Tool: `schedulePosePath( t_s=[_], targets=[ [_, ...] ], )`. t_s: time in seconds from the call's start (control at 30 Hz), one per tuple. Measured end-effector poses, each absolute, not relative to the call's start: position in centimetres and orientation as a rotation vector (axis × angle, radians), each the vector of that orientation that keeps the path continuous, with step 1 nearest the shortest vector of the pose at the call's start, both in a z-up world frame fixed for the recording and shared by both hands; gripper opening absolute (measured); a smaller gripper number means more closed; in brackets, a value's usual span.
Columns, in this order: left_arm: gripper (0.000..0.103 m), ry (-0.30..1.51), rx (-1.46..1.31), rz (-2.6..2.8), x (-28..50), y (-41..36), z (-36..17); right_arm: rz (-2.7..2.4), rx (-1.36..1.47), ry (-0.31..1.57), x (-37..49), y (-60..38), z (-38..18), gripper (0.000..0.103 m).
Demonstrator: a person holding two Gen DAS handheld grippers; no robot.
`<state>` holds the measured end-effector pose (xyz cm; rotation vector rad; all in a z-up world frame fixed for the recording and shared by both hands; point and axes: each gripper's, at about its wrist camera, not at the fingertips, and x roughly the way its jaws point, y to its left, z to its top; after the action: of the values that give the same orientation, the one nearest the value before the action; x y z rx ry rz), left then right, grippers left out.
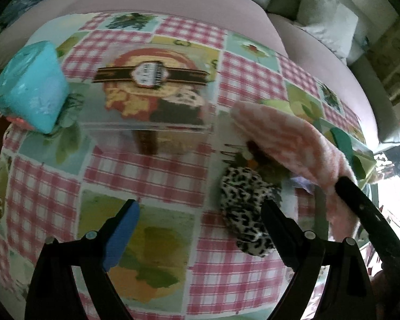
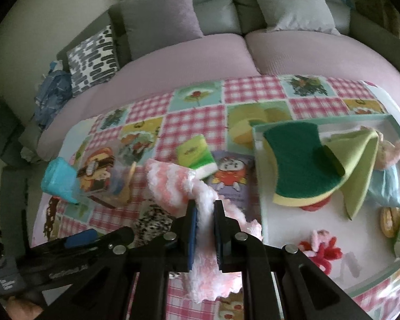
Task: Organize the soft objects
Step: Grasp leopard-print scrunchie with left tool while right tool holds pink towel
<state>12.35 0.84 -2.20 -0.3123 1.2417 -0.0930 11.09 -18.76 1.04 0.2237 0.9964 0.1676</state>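
Note:
My right gripper is shut on a fluffy pink-and-white cloth, which hangs lifted over the patchwork tablecloth. The same cloth shows at the right of the left wrist view, with a black right-gripper finger on its lower end. My left gripper is open with nothing between its fingers, and its right finger is close beside a leopard-print soft item. From the right wrist view the left gripper sits low on the left, next to the leopard-print item.
A teal-rimmed white tray at the right holds a green sponge, a lime cloth, a small doll and red yarn. A turquoise pack, a clear box and a wrapped sponge lie on the cloth. A sofa stands behind.

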Motion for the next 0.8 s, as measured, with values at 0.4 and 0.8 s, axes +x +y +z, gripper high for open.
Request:
schedulePosePath(
  t_s=[0.4, 0.8],
  targets=[
    [0.09, 1.27, -0.258, -0.17, 13.2, -2.7, -3.0, 0.138, 0.228, 1.056, 11.2, -19.8, -0.6, 0.013],
    [0.034, 1.303, -0.295, -0.247, 14.0, -4.5, -4.2, 0.141, 0.23, 1.058, 11.0, -19.9, -0.6, 0.013]
  ],
)
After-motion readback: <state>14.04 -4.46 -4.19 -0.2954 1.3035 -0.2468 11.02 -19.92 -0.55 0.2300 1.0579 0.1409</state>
